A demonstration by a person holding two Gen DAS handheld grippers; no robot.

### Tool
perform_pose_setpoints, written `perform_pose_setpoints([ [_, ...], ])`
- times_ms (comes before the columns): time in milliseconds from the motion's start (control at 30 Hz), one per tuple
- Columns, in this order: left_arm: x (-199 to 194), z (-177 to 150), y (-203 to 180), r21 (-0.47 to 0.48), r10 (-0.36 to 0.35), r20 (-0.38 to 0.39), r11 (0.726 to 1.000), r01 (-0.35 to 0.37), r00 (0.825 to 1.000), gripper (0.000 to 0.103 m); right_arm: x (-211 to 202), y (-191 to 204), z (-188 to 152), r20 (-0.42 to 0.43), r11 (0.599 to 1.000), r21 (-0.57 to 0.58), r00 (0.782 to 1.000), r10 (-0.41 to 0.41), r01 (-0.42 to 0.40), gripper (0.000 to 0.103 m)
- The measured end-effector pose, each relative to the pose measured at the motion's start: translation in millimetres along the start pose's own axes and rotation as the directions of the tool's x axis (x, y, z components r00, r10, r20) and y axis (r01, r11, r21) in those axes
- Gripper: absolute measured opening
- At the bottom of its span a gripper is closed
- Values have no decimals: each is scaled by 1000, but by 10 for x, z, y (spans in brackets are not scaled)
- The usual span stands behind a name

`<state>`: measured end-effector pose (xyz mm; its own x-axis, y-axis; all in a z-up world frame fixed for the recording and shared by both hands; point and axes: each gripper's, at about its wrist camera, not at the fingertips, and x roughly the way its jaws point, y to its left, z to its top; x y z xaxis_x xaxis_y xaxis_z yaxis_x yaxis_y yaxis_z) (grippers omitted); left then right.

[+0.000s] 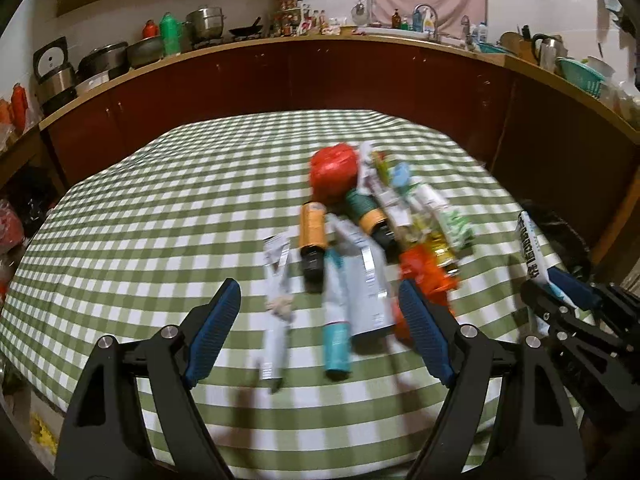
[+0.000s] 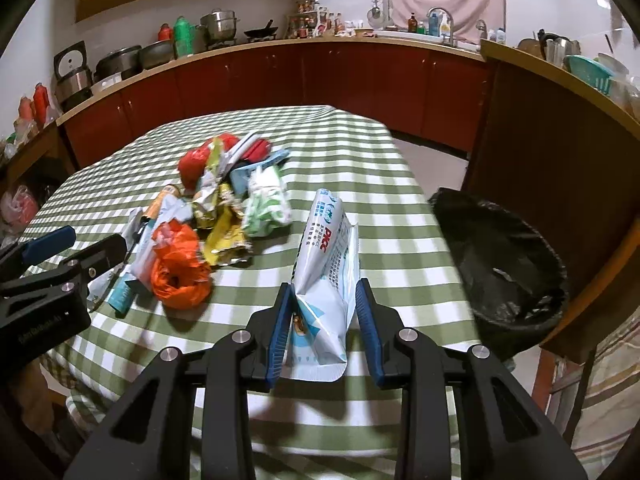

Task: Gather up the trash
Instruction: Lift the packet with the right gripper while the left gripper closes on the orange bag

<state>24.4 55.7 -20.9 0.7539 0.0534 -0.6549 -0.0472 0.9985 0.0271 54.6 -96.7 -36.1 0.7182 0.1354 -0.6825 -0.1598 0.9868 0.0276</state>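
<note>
Blue ribbed pads of the right gripper (image 2: pixel 323 322) pinched a white-and-blue printed pouch (image 2: pixel 326 264), which stood upright between them with its top pointing away from the camera, above the green-checked tablecloth (image 2: pixel 360 152). To the right of the pouch, off the table's edge, stood a bin lined with a black bag (image 2: pixel 500 256), its mouth open. The left gripper (image 1: pixel 320 316) hovered with its jaws spread wide and nothing between them, low over the near end of the trash pile (image 1: pixel 360 232). Just ahead of its fingertips lay a teal-capped tube (image 1: pixel 338 344), blurred silver wrappers and an orange plastic bag (image 1: pixel 424 280) beside the right pad. Farther on lay a yellow-labelled bottle (image 1: pixel 312 232) and a red bag (image 1: pixel 334 172). Beyond the table ran dark red cabinets (image 1: pixel 320 76) under a cluttered counter.
</note>
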Motion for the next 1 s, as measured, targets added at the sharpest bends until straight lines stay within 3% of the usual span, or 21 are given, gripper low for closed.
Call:
perform_pose_setpoints([
  [400,43,41,-542,66,-37,6,997,36,999,77,-98,-375,-42,16,999,48,1000,-1,1,33],
  [800,293,-34,-607,81,-12,-54,997,16,998,55,-82,-459,-63,13,997,73,999,34,-35,33],
  [1000,319,-80,-638,109,-26,-56,994,32,998,38,-64,-473,-71,5,996,80,999,37,-38,33],
])
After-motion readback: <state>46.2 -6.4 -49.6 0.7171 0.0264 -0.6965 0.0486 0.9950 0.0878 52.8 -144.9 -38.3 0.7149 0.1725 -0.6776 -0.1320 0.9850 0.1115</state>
